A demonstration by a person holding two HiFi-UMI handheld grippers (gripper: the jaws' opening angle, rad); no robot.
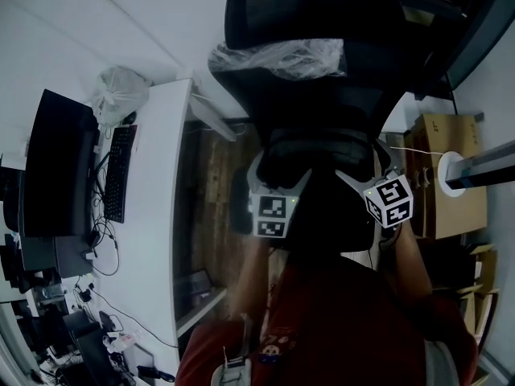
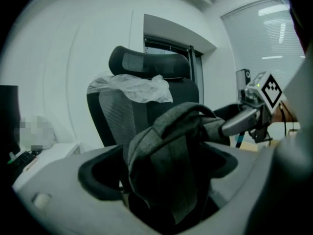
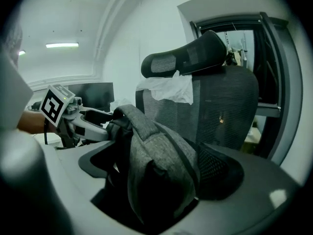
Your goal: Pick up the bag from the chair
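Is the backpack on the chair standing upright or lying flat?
Upright: the grey backpack stands with its top handle uppermost before the chair's backrest.

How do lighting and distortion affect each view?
Head view: dim, the bag blends into the black chair. Left gripper view: strong fisheye bending, bright window top right, bag clear. Right gripper view: same bending, dark corners, bag's grey weave sharp.

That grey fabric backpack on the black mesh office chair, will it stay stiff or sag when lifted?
The grey fabric backpack probably sags: its cloth folds and creases over itself. The woven surface looks rough, so unlikely to slip. Lifted by its top strap, the body would likely hang down; its weight I can't judge.
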